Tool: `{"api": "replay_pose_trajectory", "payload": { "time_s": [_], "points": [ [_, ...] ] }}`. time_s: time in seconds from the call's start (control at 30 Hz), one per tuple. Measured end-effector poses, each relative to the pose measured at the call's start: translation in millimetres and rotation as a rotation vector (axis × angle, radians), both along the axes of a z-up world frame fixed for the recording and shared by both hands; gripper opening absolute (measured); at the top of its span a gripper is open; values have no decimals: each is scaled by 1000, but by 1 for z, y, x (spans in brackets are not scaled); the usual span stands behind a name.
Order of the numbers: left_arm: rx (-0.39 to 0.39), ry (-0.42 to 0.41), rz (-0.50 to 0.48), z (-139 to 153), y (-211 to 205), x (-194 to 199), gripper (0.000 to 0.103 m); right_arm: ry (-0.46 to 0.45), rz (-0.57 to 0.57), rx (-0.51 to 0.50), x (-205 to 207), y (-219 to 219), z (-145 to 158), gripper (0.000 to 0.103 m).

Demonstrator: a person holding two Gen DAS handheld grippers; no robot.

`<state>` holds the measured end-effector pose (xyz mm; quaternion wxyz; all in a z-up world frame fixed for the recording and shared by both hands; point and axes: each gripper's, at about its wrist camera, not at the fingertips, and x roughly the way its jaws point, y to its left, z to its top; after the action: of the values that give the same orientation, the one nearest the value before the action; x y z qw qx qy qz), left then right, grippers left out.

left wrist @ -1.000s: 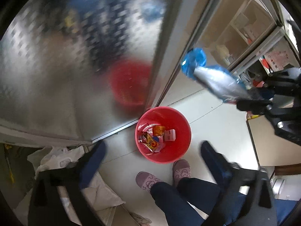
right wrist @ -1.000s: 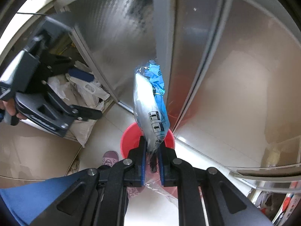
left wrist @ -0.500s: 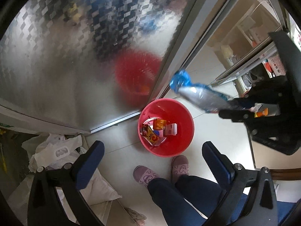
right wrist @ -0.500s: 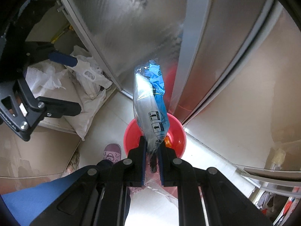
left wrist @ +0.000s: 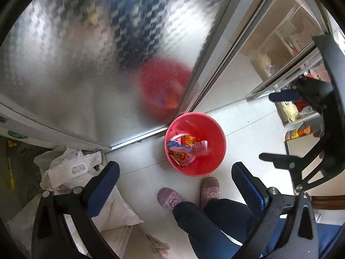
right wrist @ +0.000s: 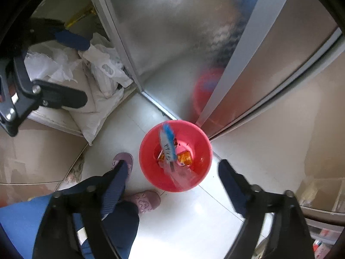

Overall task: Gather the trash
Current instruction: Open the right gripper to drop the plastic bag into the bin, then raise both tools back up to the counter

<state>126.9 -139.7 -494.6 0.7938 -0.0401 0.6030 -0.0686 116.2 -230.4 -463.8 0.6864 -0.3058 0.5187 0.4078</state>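
The right gripper (right wrist: 172, 181) pointed down over the round red plastic bin (right wrist: 148, 172) on the pale tiled floor (right wrist: 194, 220), its jaws opening wide with nothing pressed between them. The blue-and-silver foil wrapper (right wrist: 167, 144), blurred, was over the bin's mouth, above the orange and red packets (left wrist: 183, 149) inside. The left gripper (left wrist: 172, 185) hung with jaws wide and empty. Two purple slippers (left wrist: 170, 196) stood just beside the bin.
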Motion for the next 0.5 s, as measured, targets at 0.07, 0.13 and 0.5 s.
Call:
{"api": "replay_pose_trajectory", "payload": {
  "time_s": [0.07,0.13,0.5],
  "points": [
    [1,-9,-17,15,-4,-2,103,-13,-22,17,1,-6,18,92],
    [17,-23,-28,35,-8,-4,103,-22,-46,30,3,-11,34,94],
    [17,-146,12,189,-9,-13,103,-132,-123,126,-13,-34,180,100]
  ]
}}
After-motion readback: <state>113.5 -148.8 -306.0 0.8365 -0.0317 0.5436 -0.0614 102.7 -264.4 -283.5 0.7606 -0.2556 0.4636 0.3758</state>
